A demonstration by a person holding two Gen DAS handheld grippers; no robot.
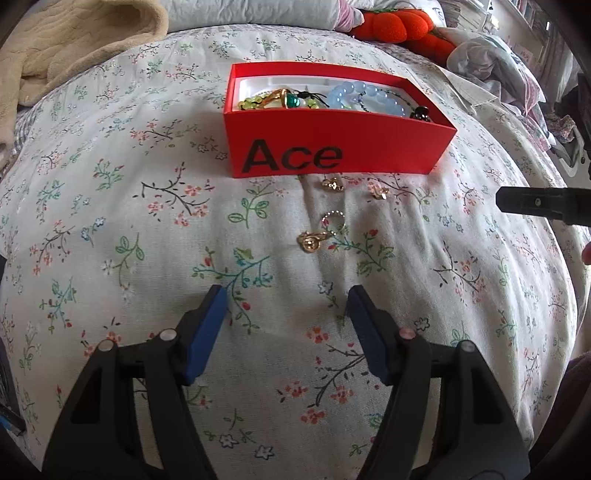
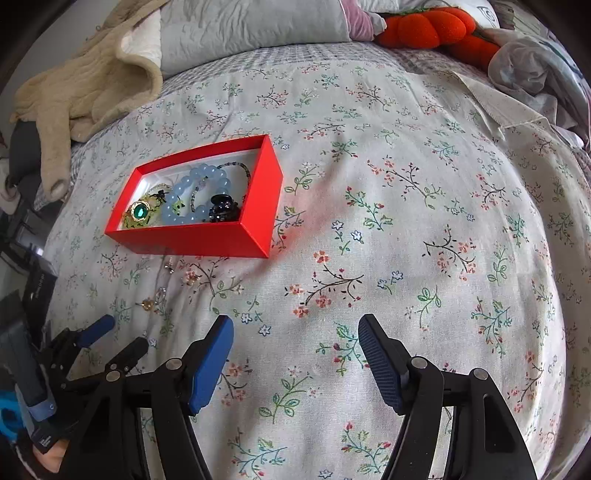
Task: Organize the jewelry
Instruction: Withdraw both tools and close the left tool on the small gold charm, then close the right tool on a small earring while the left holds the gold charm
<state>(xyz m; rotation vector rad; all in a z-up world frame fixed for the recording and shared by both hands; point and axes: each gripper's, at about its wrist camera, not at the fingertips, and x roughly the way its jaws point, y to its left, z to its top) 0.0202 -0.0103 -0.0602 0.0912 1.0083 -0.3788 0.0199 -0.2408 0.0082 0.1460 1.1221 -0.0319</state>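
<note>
Hovering over a floral bedspread [image 1: 110, 206]: left gripper [image 1: 288, 306] at lower centre of its view, blue pads parted, nothing between them. Right gripper [image 2: 295, 332] likewise spread and empty at lower centre of its own view, above bare fabric. Red box [image 1: 332, 147] marked "Ace" in the upper middle of the left view, at centre left of the right view, holding a pale blue bead bracelet [image 2: 195, 192], a green-stoned piece [image 2: 140, 212] and a black clip [image 2: 223, 208]. Loose on the cover just below the box: small gold pieces [image 1: 334, 183], plus a ring-shaped charm [image 1: 332, 218] beside a gold earring [image 1: 310, 242], directly above the left gripper's pads. Beige blanket [image 2: 85, 88] bunched at upper left; orange plush [image 2: 436, 27] at top right.
</note>
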